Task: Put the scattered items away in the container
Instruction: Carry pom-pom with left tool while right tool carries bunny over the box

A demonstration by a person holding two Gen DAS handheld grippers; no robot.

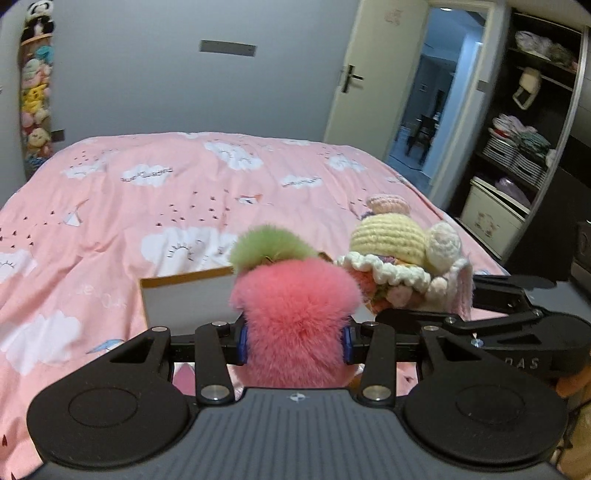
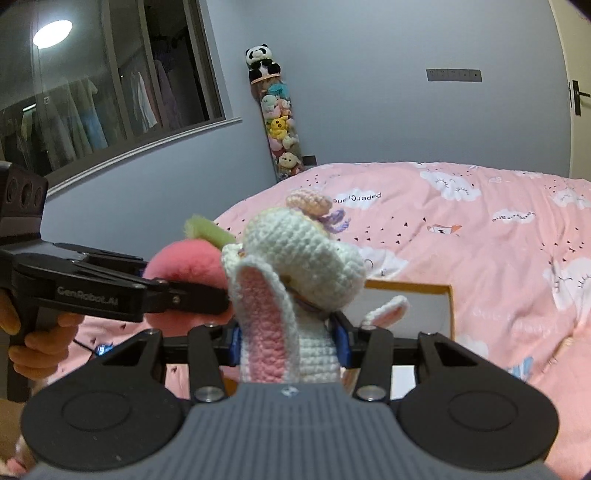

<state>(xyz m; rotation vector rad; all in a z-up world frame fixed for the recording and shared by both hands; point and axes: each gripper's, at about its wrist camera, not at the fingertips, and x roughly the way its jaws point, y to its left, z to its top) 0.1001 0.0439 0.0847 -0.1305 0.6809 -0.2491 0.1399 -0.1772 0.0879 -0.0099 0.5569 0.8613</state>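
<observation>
Left gripper (image 1: 293,341) clamping pink plush (image 1: 295,295), right gripper (image 2: 288,338) clamping crochet bunny (image 2: 295,258), window (image 2: 110,81) right view only

A bed (image 1: 184,192) with a pink cloud-print cover fills the middle, below a grey wall (image 1: 166,92). At right, an open door (image 1: 354,74) and wardrobe shelves (image 1: 528,147); upper left in the right-wrist view, a dark window (image 2: 110,85) reflecting a lamp (image 2: 52,33)
</observation>
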